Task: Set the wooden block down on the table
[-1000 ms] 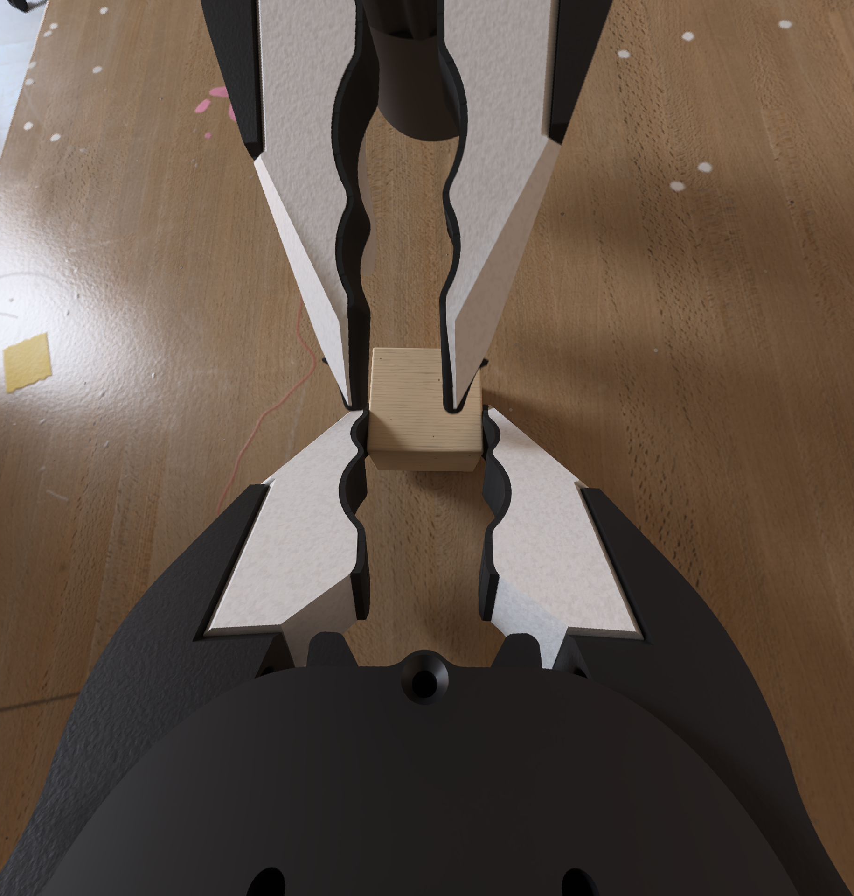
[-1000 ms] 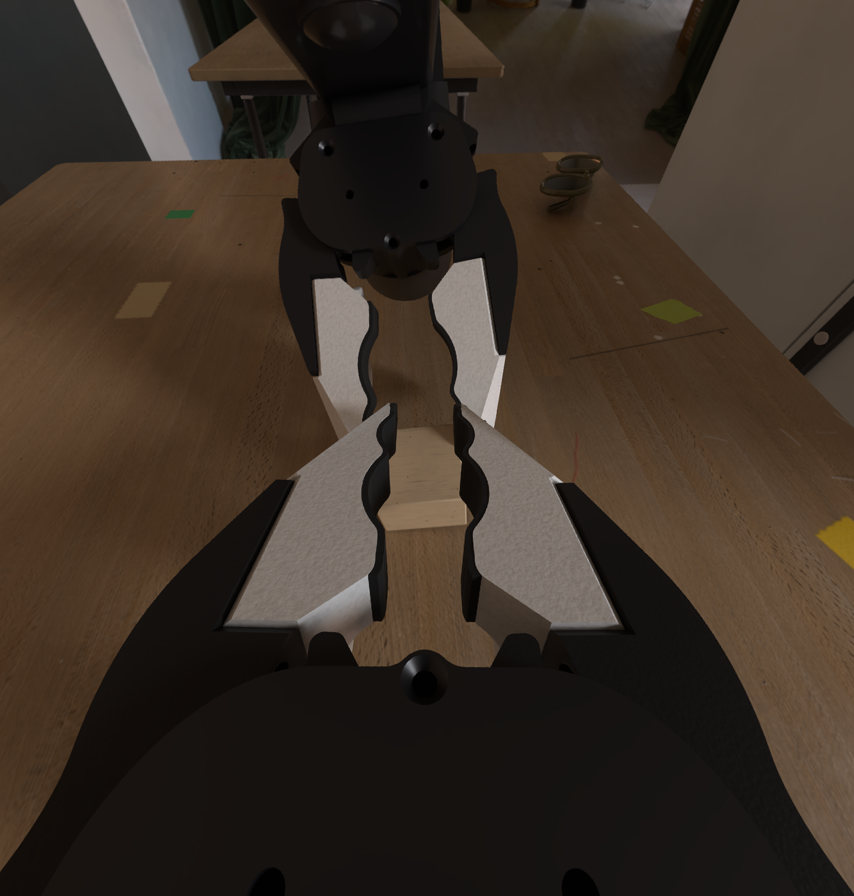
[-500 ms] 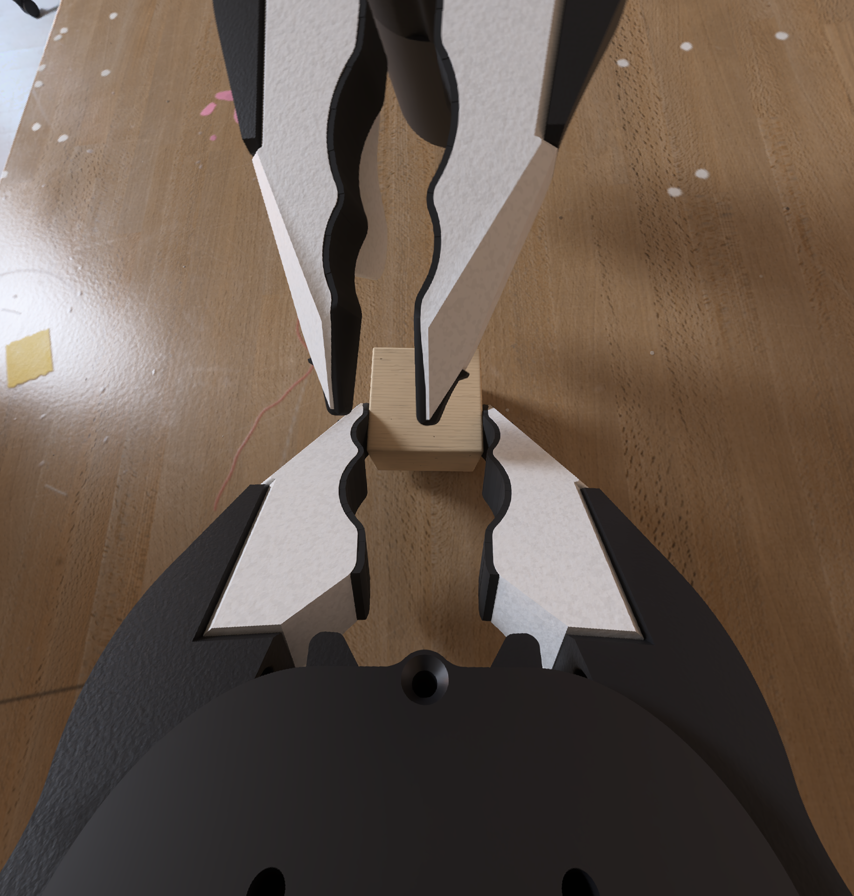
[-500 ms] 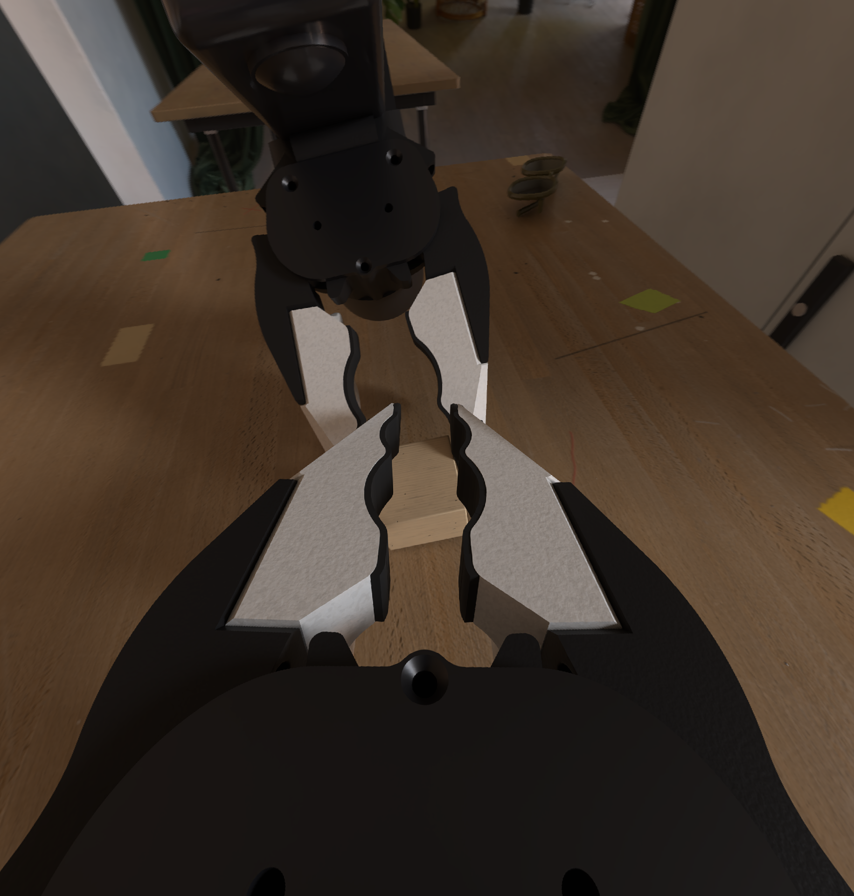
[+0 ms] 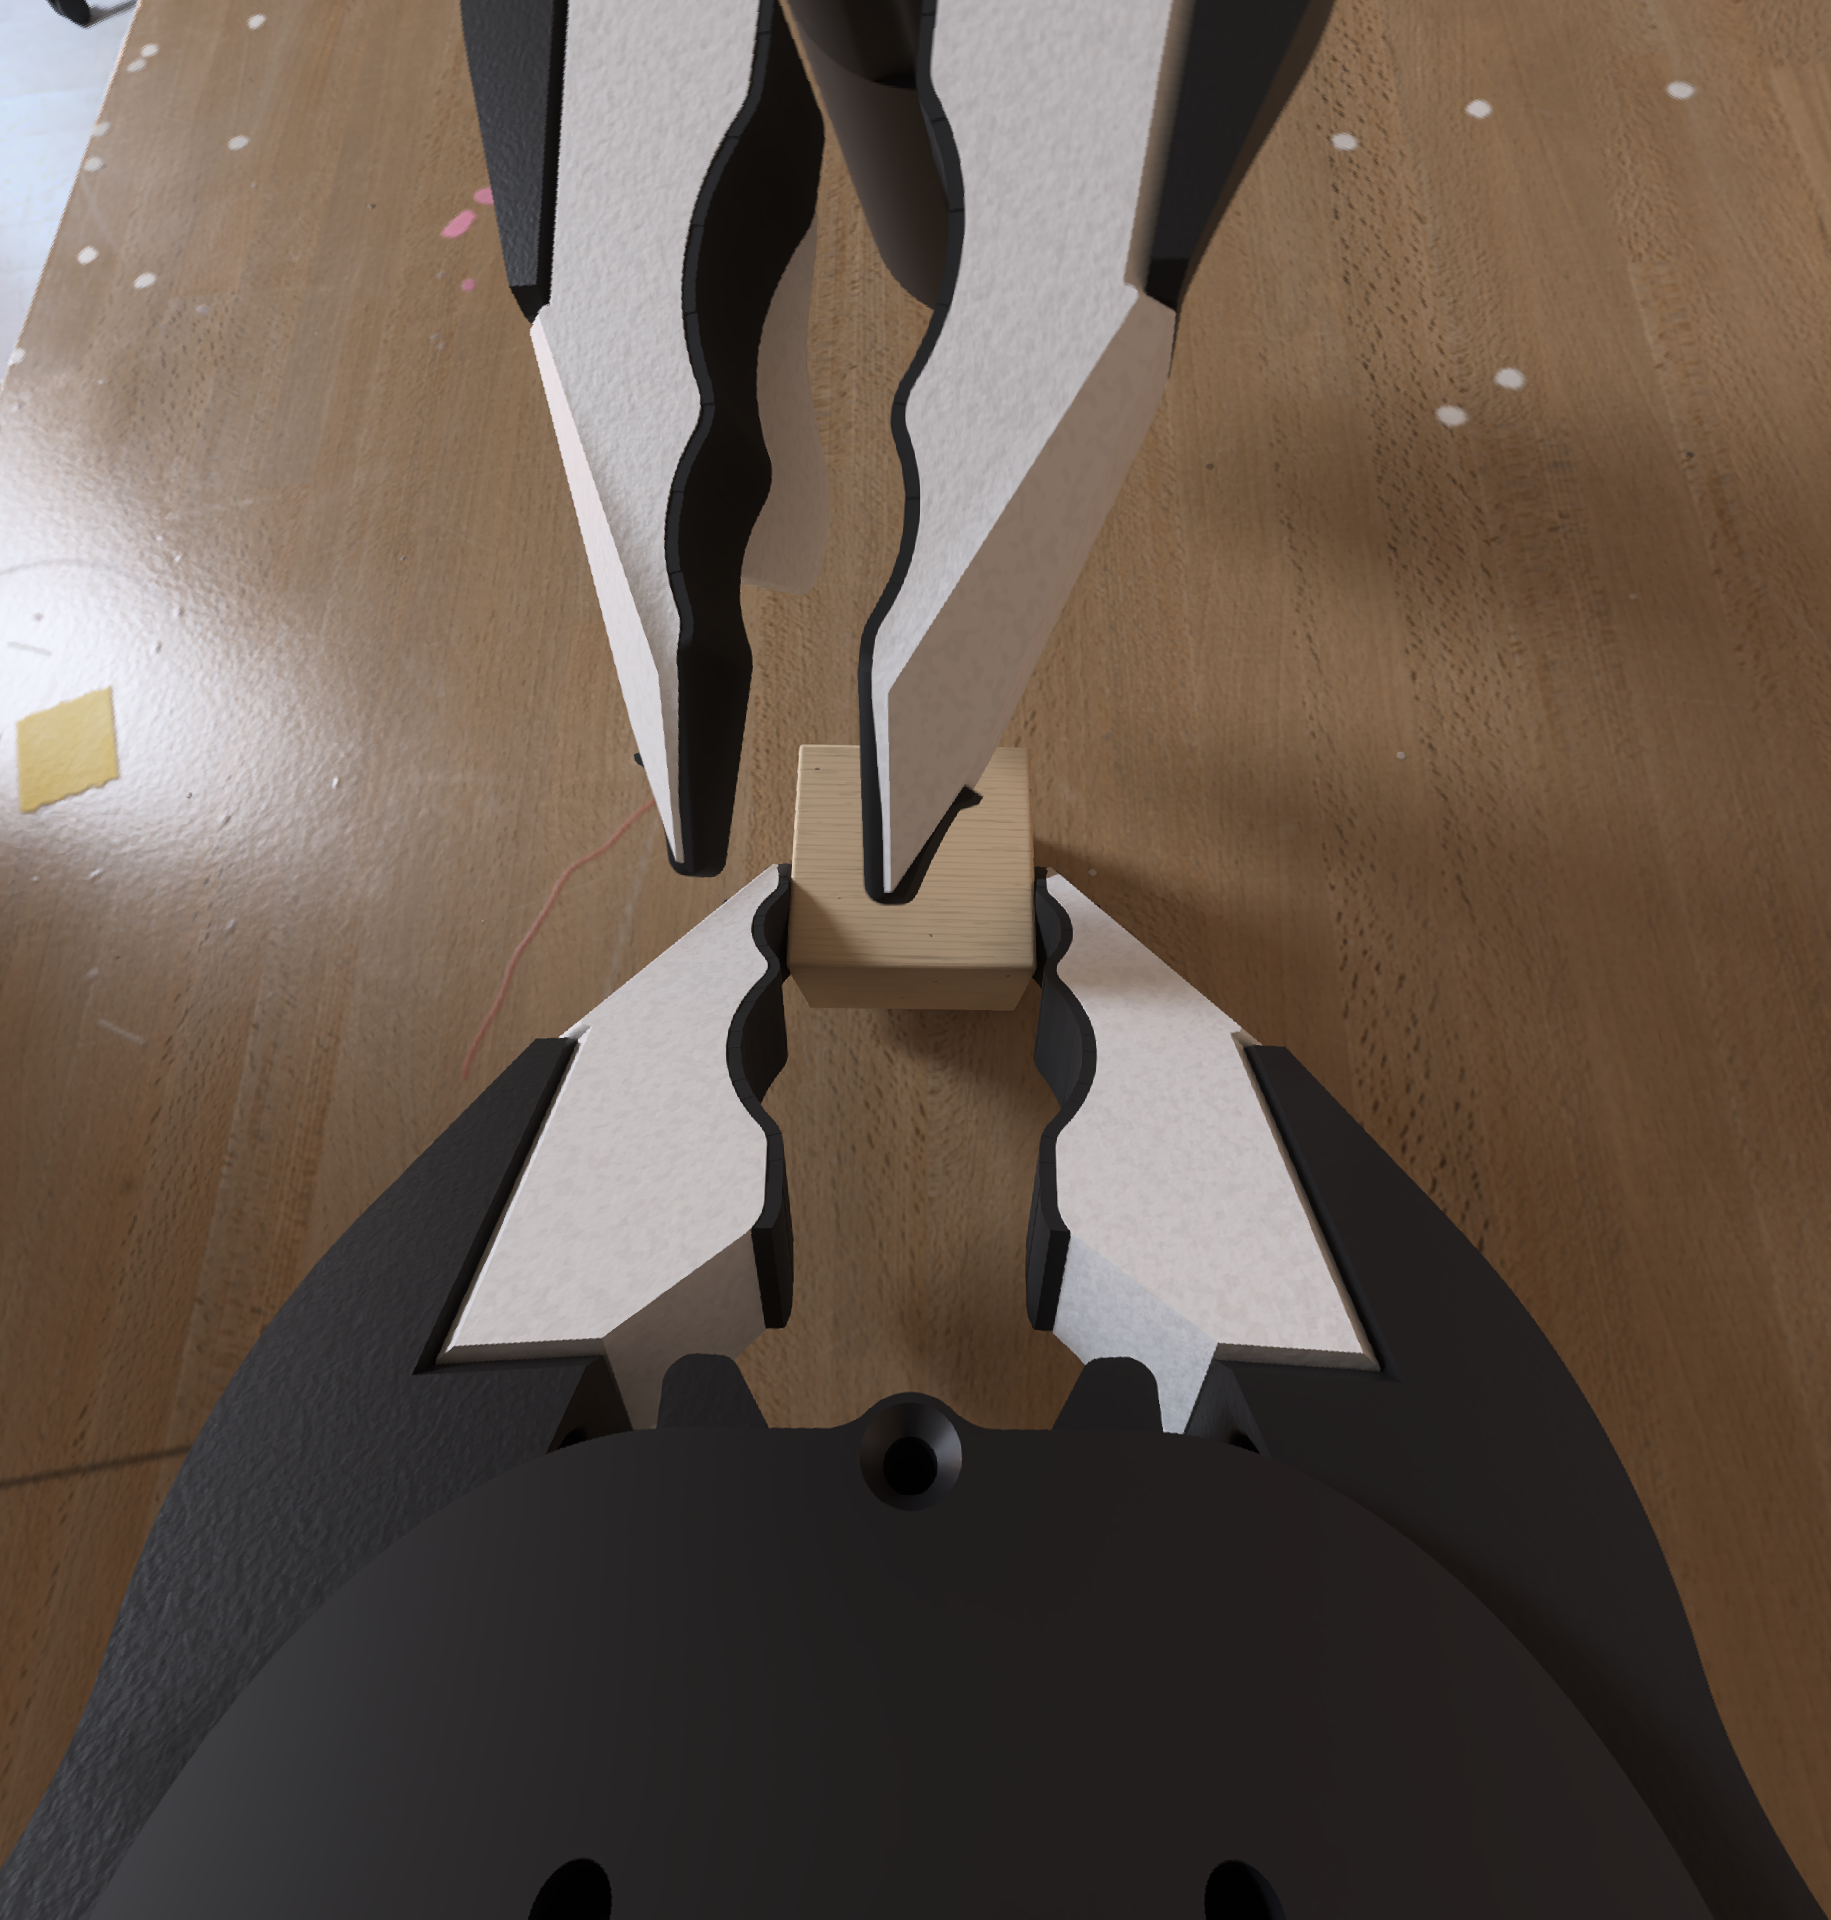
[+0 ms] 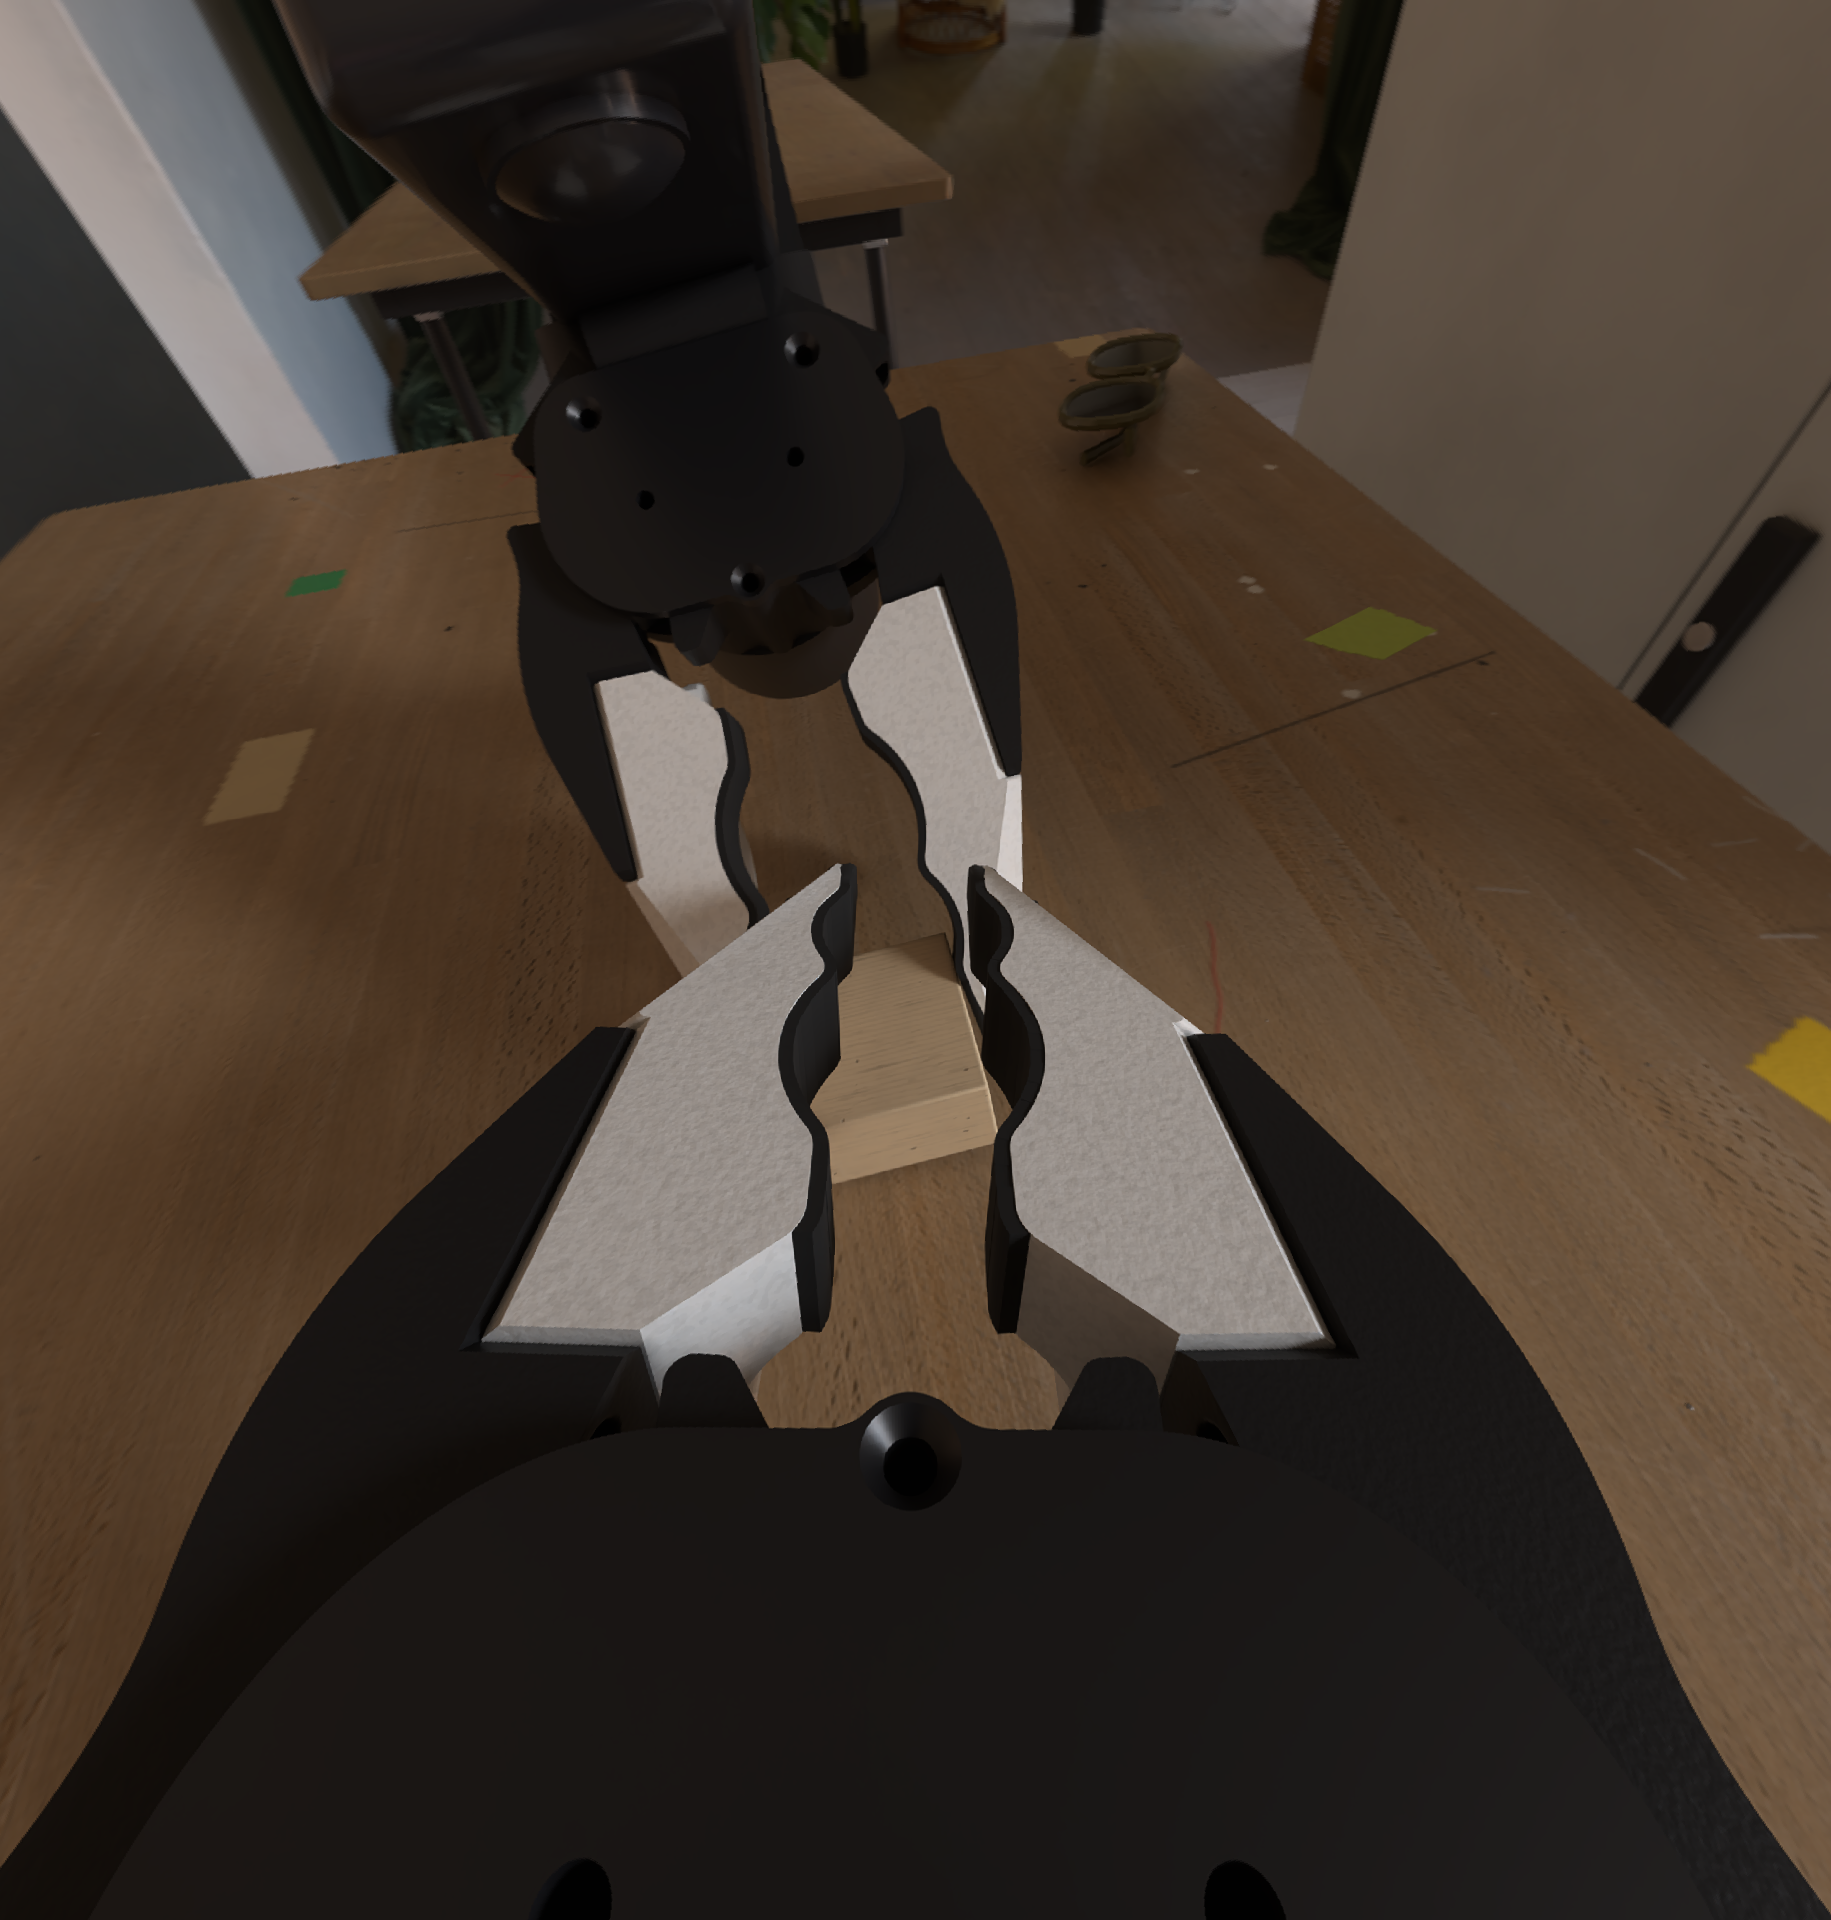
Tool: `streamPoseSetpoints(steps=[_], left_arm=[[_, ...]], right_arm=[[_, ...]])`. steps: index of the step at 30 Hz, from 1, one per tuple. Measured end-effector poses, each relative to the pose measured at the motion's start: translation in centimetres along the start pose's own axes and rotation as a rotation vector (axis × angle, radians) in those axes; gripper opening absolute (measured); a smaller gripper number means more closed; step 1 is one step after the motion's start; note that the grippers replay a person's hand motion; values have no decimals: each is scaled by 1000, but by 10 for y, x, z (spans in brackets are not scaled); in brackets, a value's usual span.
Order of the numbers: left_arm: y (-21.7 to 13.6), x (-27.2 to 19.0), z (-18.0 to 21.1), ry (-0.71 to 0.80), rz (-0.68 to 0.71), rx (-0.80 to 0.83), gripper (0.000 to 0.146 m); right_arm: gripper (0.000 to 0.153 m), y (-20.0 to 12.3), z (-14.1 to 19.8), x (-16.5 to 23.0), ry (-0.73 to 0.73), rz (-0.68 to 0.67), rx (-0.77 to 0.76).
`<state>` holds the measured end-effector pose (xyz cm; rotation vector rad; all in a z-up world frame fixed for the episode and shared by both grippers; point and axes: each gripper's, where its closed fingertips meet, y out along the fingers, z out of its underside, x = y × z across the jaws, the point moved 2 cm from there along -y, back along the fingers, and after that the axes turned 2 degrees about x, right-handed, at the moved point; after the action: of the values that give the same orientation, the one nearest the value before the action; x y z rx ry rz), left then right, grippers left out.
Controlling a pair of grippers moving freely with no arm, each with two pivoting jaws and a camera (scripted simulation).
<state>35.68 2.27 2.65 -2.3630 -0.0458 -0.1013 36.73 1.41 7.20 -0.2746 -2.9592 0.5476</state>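
So the block (image 5: 911,935) sits dead ahead at 12 o'clock of the left hand-held gripper (image 5: 913,914), pinched right between its fingertips, so that one is clamped on the block. It's basically a cube, no real long axis to worry about, and its flat faces line up square with the fingers. In the left wrist view it looks low over the desk (image 5: 1462,727), maybe already touching, but I can't tell for sure whether the bottom face is down. The right hand-held gripper (image 5: 786,878) comes in from the opposite side, from 12 o'clock in the left view, fingers spread; one tip sits over the block's top, the other hangs off its side at about 10 o'clock, gripping nothing. From the right wrist view the block (image 6: 906,1070) shows between and below that gripper's fingers (image 6: 1098,1122), which stand apart from it. My guess: the left one is the only one that matters for the next move, lowering straight down and letting go.
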Motion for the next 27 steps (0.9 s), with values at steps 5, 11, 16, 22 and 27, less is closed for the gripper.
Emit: streamPoseSetpoints(steps=[5, 11, 16, 22, 27], left_arm=[[0, 3, 0, -19, -9, 0, 45], [0, 1, 1, 12, -5, 12, 45], [-1, 3, 1, 2, -13, -2, 45], [-1, 6, 0, -3, -25, -4, 45], [0, 4, 0, 13, -6, 2, 45]], right_arm=[[22, 1, 0, -3, -12, 14, -6], [23, -8, 7, -2, -4, -19, -4], [21, 2, -1, -2, -23, 24, -2], [20, 3, -2, -4, -59, 70, 6], [22, -8, 6, -2, -29, 26, -13]])
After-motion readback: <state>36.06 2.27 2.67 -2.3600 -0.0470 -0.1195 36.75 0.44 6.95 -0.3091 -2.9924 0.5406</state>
